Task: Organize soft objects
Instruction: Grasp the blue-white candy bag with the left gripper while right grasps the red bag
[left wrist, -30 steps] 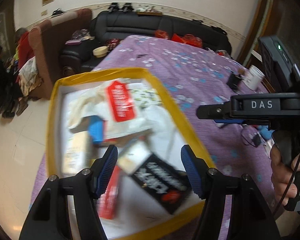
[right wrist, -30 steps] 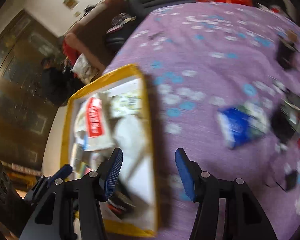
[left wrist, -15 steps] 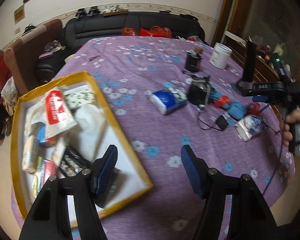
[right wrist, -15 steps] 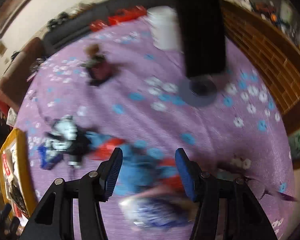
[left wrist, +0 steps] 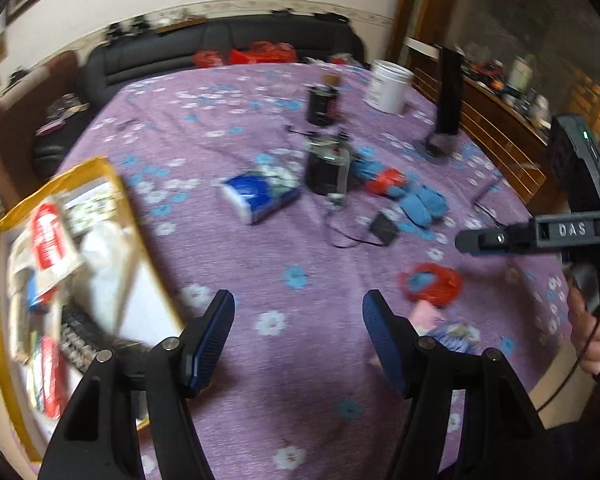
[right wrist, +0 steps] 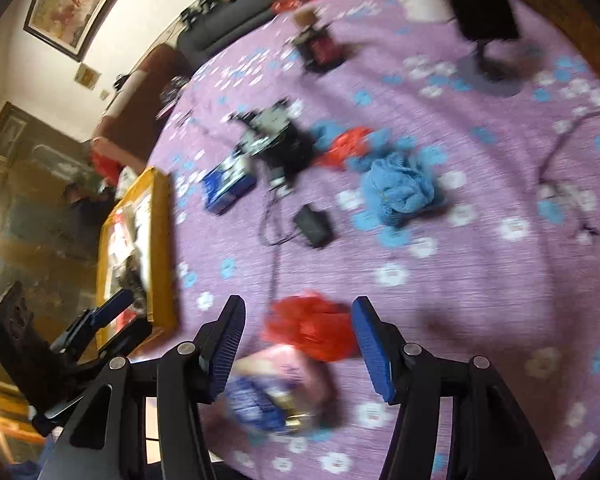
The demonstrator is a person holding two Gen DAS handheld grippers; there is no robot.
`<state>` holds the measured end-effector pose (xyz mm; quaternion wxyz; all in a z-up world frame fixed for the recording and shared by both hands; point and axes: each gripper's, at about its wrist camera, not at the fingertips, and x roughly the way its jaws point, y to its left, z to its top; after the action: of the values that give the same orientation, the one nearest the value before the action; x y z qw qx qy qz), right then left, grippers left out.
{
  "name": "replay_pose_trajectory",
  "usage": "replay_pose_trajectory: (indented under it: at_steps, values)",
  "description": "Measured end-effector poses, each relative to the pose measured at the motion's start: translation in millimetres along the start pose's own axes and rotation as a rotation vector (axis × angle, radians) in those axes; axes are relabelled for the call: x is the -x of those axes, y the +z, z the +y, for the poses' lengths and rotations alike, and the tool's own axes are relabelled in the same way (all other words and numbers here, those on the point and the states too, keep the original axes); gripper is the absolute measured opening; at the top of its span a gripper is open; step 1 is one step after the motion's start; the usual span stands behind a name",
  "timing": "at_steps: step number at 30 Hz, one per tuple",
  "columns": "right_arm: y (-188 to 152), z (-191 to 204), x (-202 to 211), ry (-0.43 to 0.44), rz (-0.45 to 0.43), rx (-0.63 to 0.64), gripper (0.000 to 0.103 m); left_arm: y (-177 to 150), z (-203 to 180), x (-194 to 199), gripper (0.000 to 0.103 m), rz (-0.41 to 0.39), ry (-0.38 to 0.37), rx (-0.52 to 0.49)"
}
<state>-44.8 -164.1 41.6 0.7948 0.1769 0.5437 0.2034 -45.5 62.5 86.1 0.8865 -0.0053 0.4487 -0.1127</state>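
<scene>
Yellow tray [left wrist: 100,168] with sorted packets lies left of left tool [left wrist: 298,332], at bench [left wrist: 240,248] edge. Left tool: pads apart, nothing between, only bare purple cloth ahead. Blue tissue pack [left wrist: 260,196] and blue cloth [left wrist: 422,204] lie further ahead, to its right. Right tool [right wrist: 296,340]: pads apart, red plastic bag [right wrist: 312,332] between them, no visible contact. Judged step: reach for next soft item. Next move likely calls for lowering right tool, clamping red bag, then carrying it left to tray.

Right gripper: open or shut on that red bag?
Open. The right gripper hangs over the red bag with its blue pads apart; no pad presses the bag, which lies on the purple cloth.
</scene>
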Motion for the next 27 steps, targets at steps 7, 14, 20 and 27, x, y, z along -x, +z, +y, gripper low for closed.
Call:
replay_pose_trajectory:
  at_steps: [7, 14, 20, 27]
  values:
    - [-24, -23, 33, -0.044, -0.054, -0.014, 0.061, -14, -58, -4, 0.072, 0.079, -0.241, -0.335]
    - [-33, -30, 35, -0.056, -0.059, -0.014, 0.061, -43, -106, -20, 0.072, 0.105, -0.218, -0.602]
    - [-36, -23, 26, -0.032, -0.035, 0.02, 0.061, -61, -131, -49, 0.054, 0.127, -0.074, -0.777]
    - [-31, 7, 3, -0.035, -0.001, 0.179, 0.061, -43, -93, -40, 0.051, 0.093, -0.177, -0.519]
